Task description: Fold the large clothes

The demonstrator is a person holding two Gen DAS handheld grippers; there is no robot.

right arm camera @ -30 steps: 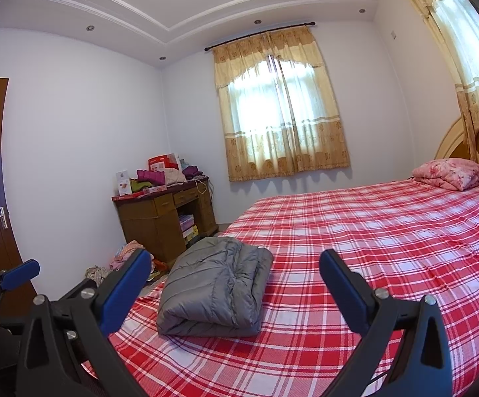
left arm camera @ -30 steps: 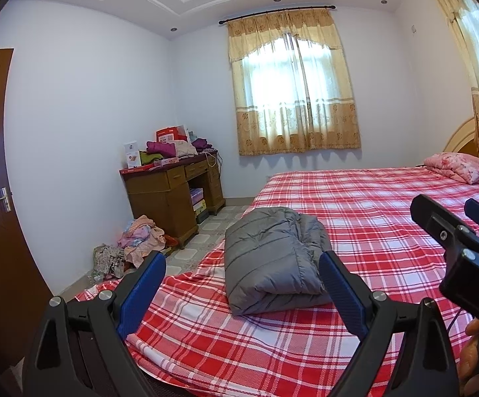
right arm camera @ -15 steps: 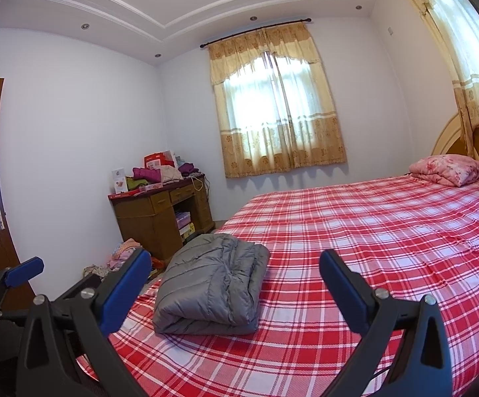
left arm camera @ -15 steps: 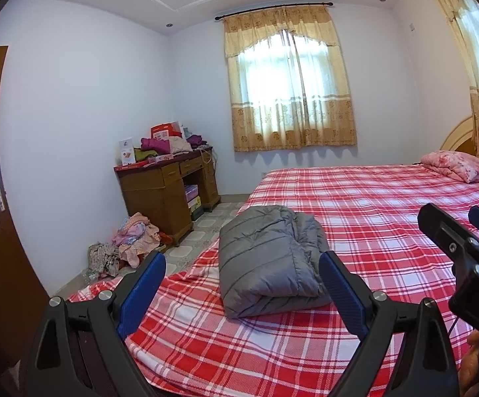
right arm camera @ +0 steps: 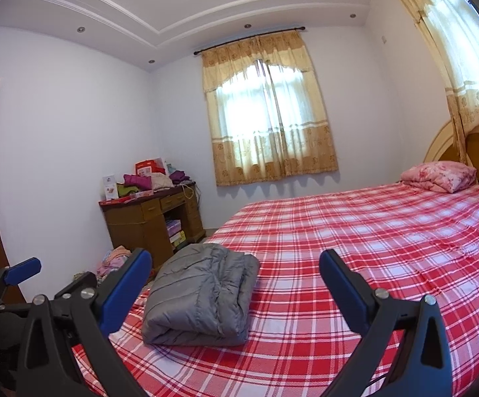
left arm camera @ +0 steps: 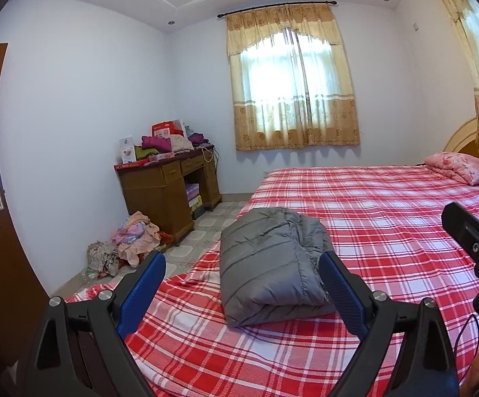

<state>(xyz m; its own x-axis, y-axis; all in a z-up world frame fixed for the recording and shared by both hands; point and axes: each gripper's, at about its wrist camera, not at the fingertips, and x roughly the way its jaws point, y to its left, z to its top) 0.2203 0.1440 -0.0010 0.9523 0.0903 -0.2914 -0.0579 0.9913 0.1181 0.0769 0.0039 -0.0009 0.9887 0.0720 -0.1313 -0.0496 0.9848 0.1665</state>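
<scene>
Nearest, the left claw (left arm camera: 241, 292) and the right claw (right arm camera: 234, 287) both gape wide and hold nothing, raised clear of the bed (left arm camera: 388, 231). Just beyond them the grey padded jacket (left arm camera: 274, 266) lies folded into a thick bundle near the bed's foot corner. It looks light, soft and springy, likely slick-shelled; pinching a folded edge through all layers seems safest. Farther off stands a cluttered table (left arm camera: 170, 185).
</scene>
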